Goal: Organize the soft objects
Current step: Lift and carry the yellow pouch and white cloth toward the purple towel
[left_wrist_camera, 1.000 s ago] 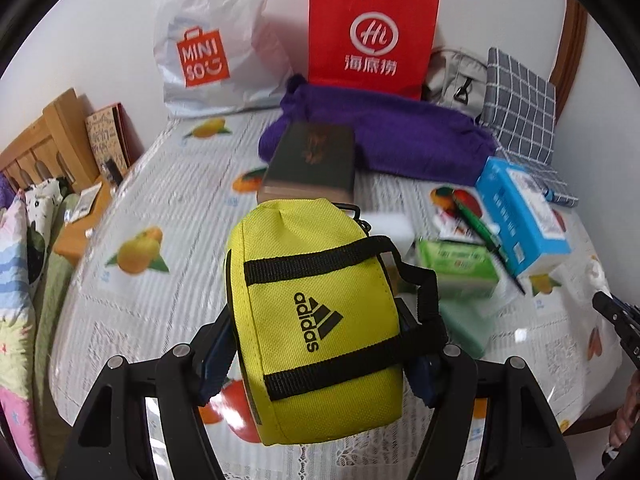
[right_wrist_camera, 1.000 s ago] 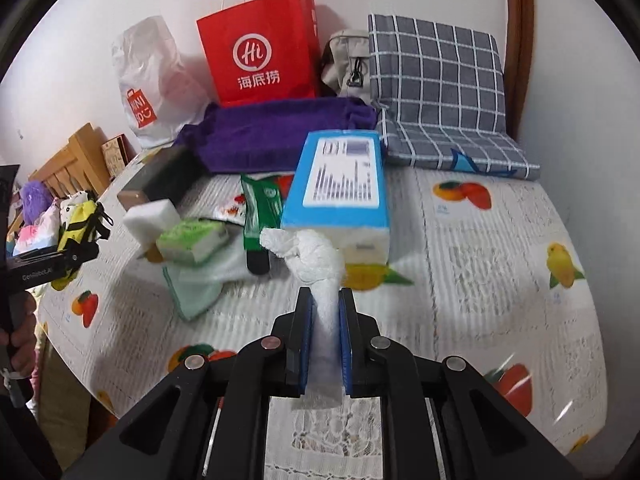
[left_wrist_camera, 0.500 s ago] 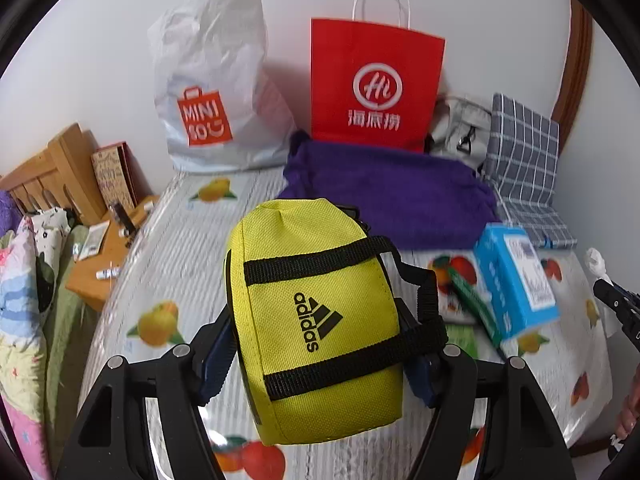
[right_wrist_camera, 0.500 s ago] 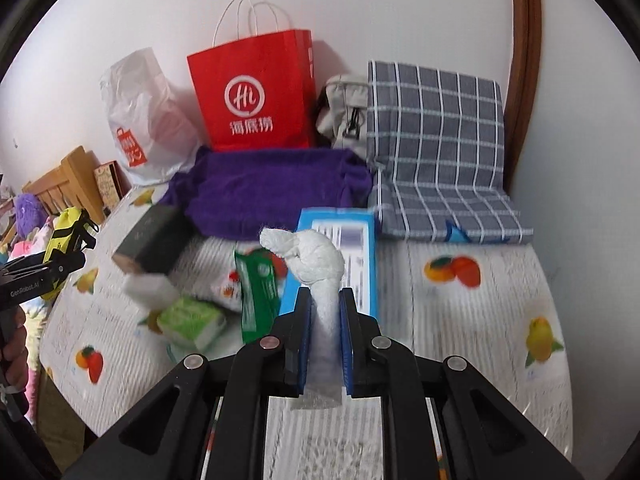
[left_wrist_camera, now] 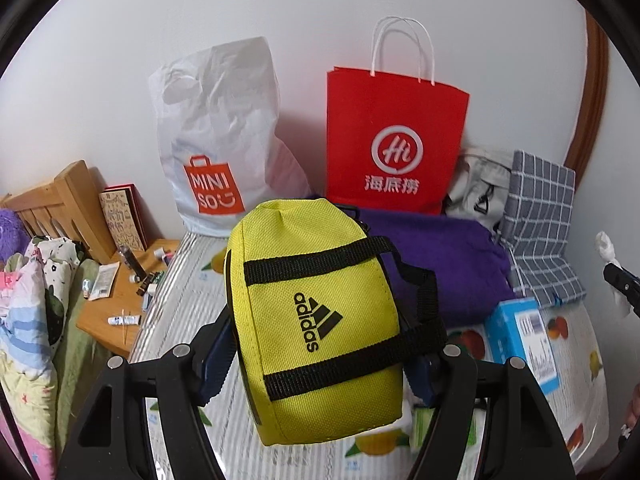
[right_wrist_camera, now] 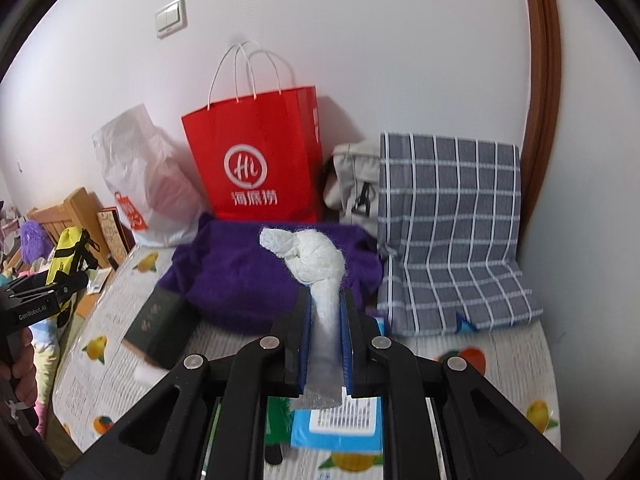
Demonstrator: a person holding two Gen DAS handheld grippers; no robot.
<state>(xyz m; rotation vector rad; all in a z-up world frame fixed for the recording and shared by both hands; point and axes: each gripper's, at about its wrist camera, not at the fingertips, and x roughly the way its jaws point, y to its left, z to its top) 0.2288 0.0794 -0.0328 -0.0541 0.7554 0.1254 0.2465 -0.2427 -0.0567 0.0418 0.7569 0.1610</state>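
Left gripper (left_wrist_camera: 320, 354) clamps a yellow woven-nylon pouch (left_wrist_camera: 320, 320) across its width, long axis pointing up and away, black webbing straps. Right gripper (right_wrist_camera: 324, 336) pinches a knotted white cloth (right_wrist_camera: 316, 264), knot upward beyond the fingertips. Ahead: red paper bag (right_wrist_camera: 260, 160), fuzzy purple blanket (right_wrist_camera: 248, 276).

A yellow pouch (left_wrist_camera: 320, 320) with black straps sat between the left gripper's (left_wrist_camera: 320, 352) fingers; beyond lay purple fabric (left_wrist_camera: 440, 256), a red paper bag (left_wrist_camera: 396, 140), and a grey-and-white checked cushion (left_wrist_camera: 536, 216).
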